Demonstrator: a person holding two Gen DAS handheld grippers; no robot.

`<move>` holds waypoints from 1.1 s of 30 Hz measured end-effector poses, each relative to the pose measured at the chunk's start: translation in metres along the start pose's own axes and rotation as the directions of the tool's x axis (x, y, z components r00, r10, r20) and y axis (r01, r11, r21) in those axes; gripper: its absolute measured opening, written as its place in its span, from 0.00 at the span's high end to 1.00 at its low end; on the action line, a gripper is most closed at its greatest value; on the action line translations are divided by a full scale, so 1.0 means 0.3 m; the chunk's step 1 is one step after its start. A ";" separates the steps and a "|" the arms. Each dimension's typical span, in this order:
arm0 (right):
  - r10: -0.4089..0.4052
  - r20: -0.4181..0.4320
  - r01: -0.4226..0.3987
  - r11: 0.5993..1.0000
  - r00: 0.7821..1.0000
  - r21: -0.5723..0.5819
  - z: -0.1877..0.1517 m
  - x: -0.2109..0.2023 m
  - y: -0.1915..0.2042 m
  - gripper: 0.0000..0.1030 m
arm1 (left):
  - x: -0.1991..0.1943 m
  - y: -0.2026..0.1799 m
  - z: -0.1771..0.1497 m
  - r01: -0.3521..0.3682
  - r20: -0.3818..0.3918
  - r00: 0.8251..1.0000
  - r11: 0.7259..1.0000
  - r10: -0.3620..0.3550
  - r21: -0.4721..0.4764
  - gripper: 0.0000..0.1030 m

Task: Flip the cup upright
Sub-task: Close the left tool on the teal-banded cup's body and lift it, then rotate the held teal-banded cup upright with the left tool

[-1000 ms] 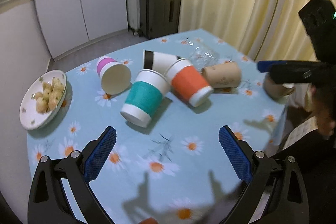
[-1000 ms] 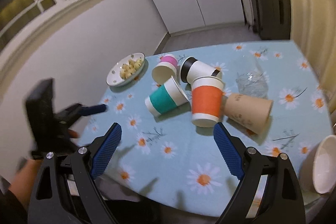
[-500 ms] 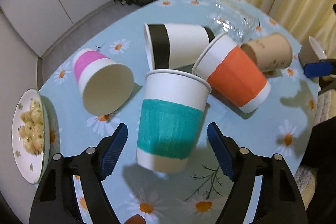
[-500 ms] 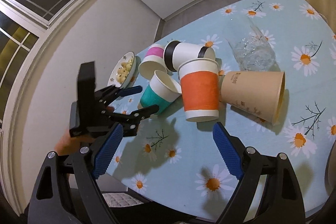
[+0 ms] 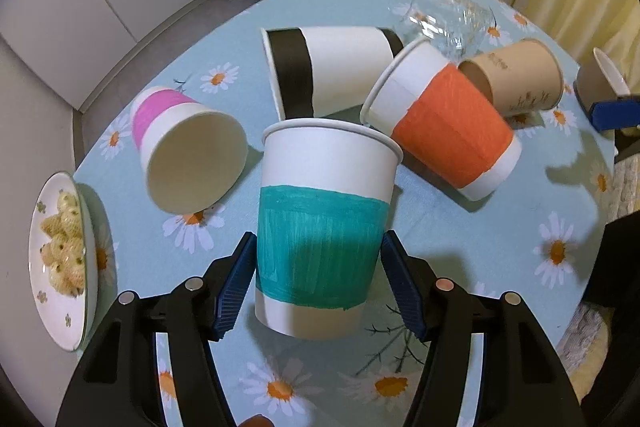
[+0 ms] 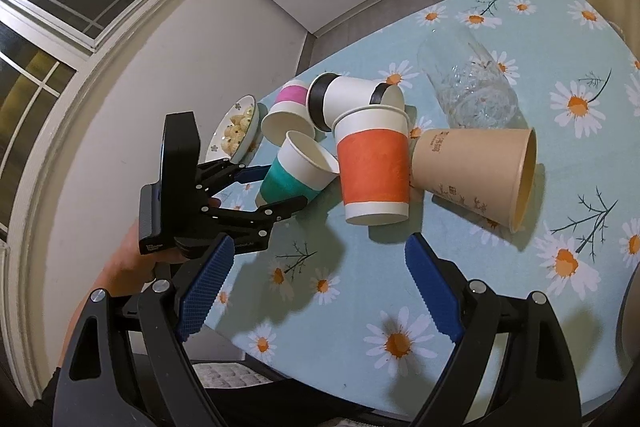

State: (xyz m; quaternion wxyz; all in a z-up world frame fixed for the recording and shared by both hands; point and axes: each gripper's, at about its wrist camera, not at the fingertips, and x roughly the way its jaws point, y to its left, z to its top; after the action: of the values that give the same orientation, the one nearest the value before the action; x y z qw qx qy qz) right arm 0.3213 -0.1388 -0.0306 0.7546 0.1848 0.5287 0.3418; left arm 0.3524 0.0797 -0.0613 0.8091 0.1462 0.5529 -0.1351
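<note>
A teal-banded white paper cup (image 5: 322, 227) lies on its side on the daisy tablecloth, its mouth facing away from me. My left gripper (image 5: 318, 281) has its blue pads on both sides of the teal band, touching it. The same cup (image 6: 298, 175) and left gripper (image 6: 266, 187) show in the right wrist view. My right gripper (image 6: 316, 293) is open and empty over the table's near edge, in front of the orange-banded cup (image 6: 374, 163).
Around the teal cup lie a pink-banded cup (image 5: 188, 147), a black-banded cup (image 5: 328, 71), the orange cup (image 5: 444, 123), a tan cup (image 5: 516, 79) and a clear glass (image 6: 466, 81). A plate of snacks (image 5: 60, 255) sits at the left edge.
My left gripper has moved forward to the teal cup and narrowed until its pads touch the cup's sides. My right gripper has tilted down and stayed open.
</note>
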 end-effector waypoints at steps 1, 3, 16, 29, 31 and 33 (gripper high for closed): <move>0.006 0.000 -0.006 1.000 1.000 0.002 0.000 -0.002 -0.001 0.15 | -0.019 0.001 -0.007 0.000 0.005 1.000 1.000 0.000 -0.030 0.40; 0.026 -0.006 -0.026 1.000 1.000 0.009 -0.001 -0.006 -0.003 0.15 | -0.050 0.003 -0.016 0.017 0.019 1.000 0.997 -0.016 -0.070 0.40; 0.140 -0.031 -0.140 0.990 0.990 0.009 -0.068 -0.069 0.012 0.15 | -0.181 -0.044 -0.220 0.173 0.057 0.984 0.808 -0.170 -0.563 0.40; 0.132 -0.068 -0.126 0.989 0.989 0.082 -0.098 -0.111 -0.075 0.15 | -0.090 -0.285 -0.363 0.312 0.200 0.946 0.555 -0.253 -0.771 0.40; 0.134 -0.081 -0.126 0.988 0.988 0.094 -0.104 -0.109 -0.089 0.15 | -0.080 -0.306 -0.362 0.313 0.212 0.947 0.541 -0.242 -0.781 0.40; 0.133 -0.091 -0.124 0.987 0.987 0.100 -0.107 -0.110 -0.097 0.15 | -0.077 -0.322 -0.358 0.307 0.220 0.950 0.539 -0.222 -0.784 0.40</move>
State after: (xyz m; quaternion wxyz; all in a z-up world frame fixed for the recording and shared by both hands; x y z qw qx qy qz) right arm 0.2940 -0.1852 -0.0391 0.6947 0.2369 0.5674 0.3732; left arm 0.2156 0.0336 -0.0852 0.7810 -0.3303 0.5300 0.0043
